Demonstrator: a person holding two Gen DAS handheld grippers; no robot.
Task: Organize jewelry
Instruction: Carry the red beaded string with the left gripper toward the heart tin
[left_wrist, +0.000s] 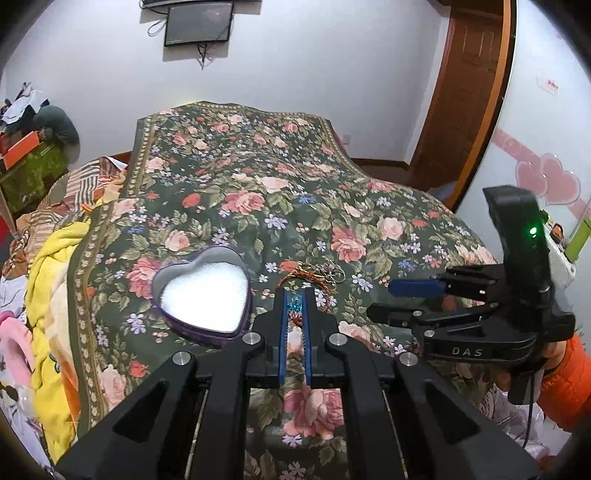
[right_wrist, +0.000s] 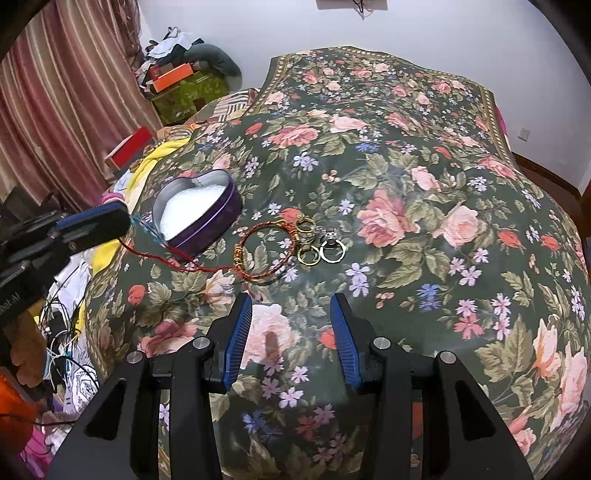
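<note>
A purple heart-shaped tin (left_wrist: 204, 291) with white padding lies open on the floral bedspread; it also shows in the right wrist view (right_wrist: 195, 210). My left gripper (left_wrist: 295, 301) is shut on a thin red cord (right_wrist: 155, 254) with a turquoise bead (left_wrist: 294, 305), lifted just right of the tin. The cord trails to a red and gold braided bracelet (right_wrist: 264, 251) on the bedspread. Gold rings (right_wrist: 308, 254) and a silver ring (right_wrist: 332, 250) lie beside it. My right gripper (right_wrist: 291, 306) is open and empty, hovering in front of the jewelry.
The floral bedspread (right_wrist: 406, 184) covers a bed. Yellow blanket (left_wrist: 51, 280) and clutter lie off its left edge. Boxes (right_wrist: 173, 79) and a curtain (right_wrist: 55, 110) stand at far left. A wooden door (left_wrist: 465, 92) is at the right.
</note>
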